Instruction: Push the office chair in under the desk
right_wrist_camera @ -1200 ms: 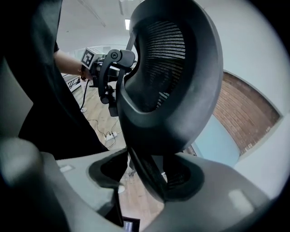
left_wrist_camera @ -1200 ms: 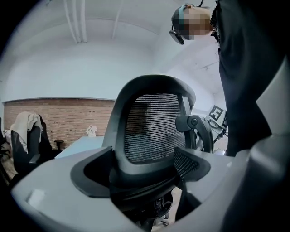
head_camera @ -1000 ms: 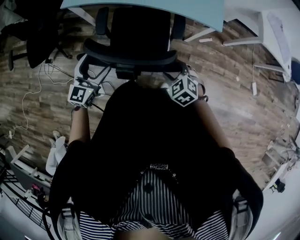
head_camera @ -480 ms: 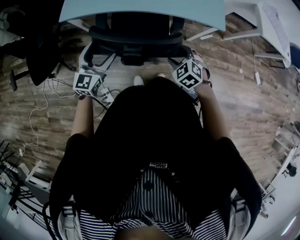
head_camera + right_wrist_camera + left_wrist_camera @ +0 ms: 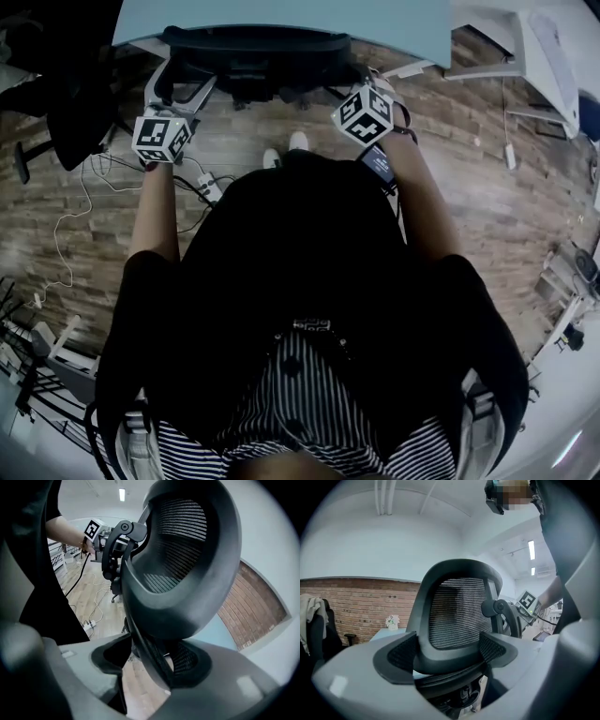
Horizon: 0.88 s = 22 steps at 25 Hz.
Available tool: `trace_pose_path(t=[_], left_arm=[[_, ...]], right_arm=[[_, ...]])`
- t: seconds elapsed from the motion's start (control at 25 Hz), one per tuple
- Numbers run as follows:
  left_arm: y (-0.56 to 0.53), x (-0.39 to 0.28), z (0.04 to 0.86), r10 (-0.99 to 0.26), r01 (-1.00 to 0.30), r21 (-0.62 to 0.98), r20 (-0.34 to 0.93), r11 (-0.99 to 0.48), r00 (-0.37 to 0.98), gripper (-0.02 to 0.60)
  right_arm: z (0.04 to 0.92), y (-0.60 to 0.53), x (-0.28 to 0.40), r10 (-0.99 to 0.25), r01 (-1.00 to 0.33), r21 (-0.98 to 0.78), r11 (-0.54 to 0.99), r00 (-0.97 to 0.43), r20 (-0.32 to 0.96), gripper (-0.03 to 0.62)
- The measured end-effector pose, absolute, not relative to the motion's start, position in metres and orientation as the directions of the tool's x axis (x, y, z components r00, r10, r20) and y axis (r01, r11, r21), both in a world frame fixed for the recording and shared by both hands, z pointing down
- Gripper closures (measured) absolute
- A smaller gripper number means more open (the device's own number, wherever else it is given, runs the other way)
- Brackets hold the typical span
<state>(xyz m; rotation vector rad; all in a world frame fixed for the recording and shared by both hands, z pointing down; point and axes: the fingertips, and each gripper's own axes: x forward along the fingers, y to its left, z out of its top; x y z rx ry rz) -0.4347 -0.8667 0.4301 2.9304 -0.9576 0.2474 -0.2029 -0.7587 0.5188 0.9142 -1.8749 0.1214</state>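
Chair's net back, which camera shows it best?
The left gripper view: the chair's net back fills the middle, facing the camera. The right gripper view shows it tilted, side-on; the head view shows only its top edge.

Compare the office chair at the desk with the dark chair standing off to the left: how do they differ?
The office chair sits pushed in at the desk, only its back showing from above; the dark chair stands out on the floor to the left. The office chair's mesh back is bare; the dark chair has a pale garment draped over it. Both are black.

The chair (image 5: 253,45) stands tucked under the desk (image 5: 281,14).
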Motion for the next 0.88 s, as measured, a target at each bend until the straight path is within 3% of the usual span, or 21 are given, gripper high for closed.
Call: trace_pose_path(t=[0.56, 0.76, 0.8, 0.88], left_arm=[[-0.912, -0.432, 0.426, -0.628, -0.639, -0.025, 0.213, -0.769, 0.748, 0.197], [-0.899, -0.446, 0.397, -0.655, -0.665, 0.016, 0.152, -0.747, 0.74, 0.224], [-0.893, -0.449, 0.394, -0.657, -0.666, 0.022, 0.148, -0.746, 0.74, 0.255], [-0.879, -0.454, 0.387, -0.651, -0.662, 0.048, 0.138, -0.748, 0.746, 0.43]], right_arm=[[0.518, -0.809, -0.196, -0.481, -0.57, 0.278, 0.773, -0.243, 0.842, 0.347], [0.493, -0.802, -0.192, -0.492, -0.623, 0.228, 0.749, -0.292, 0.82, 0.347], [0.487, -0.8, -0.191, -0.504, -0.634, 0.226, 0.74, -0.299, 0.81, 0.347], [0.476, -0.793, -0.189, -0.531, -0.656, 0.232, 0.718, -0.302, 0.792, 0.379]])
